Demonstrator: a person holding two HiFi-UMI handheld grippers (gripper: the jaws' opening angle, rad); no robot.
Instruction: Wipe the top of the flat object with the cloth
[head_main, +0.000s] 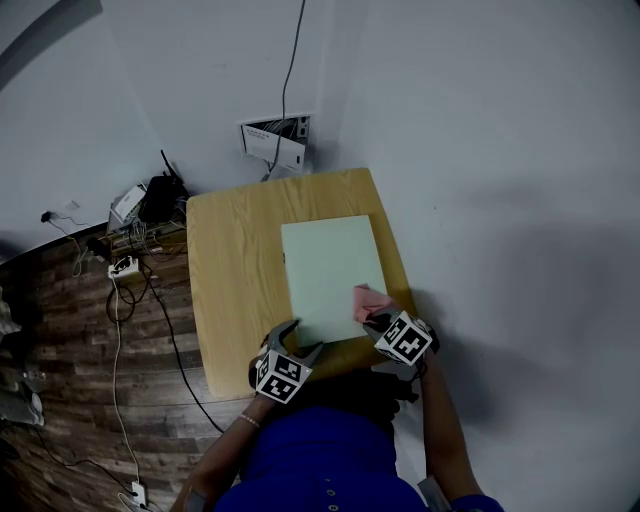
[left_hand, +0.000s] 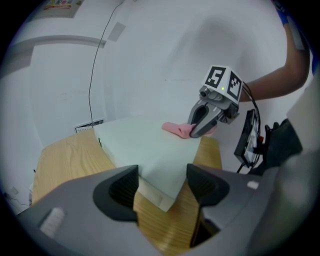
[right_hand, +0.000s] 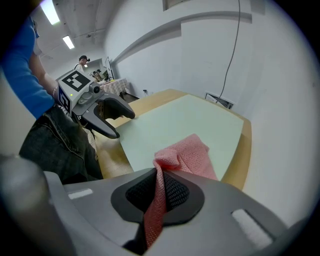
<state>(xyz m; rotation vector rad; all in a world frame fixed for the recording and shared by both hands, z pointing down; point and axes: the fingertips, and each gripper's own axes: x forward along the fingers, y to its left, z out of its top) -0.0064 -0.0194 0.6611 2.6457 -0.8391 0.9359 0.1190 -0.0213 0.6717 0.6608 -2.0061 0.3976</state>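
Right gripper view showed our right tongs (right_hand: 159, 182) pressed together on a fold of the pink cloth (right_hand: 189, 152). The rest of the cloth spilled forward and lay on the pale green flat object (right_hand: 175, 120). Our left tongs (left_hand: 162, 174) were spread, with the flat object's 7 o'clock corner standing between the jaws. We could not tell whether they touched it, but we judged they were there to steady it. From the head view, the cloth sat at the flat object's 5 o'clock corner, just beside its right edge. The flat object lay on the wooden table (head_main: 230, 290), toward the table's 3 o'clock side, with its far edge short of the table's 12 o'clock edge.

As to progress, we judged the grasp done and the cloth in contact with the top, so the wiping was either just starting or at the near end of a pass. We saw no streaks, dust or damp marks, so nothing showed which part had been covered. By our reading, the broad stretch from the cloth toward 12 o'clock and across to 9 o'clock was left to wipe.
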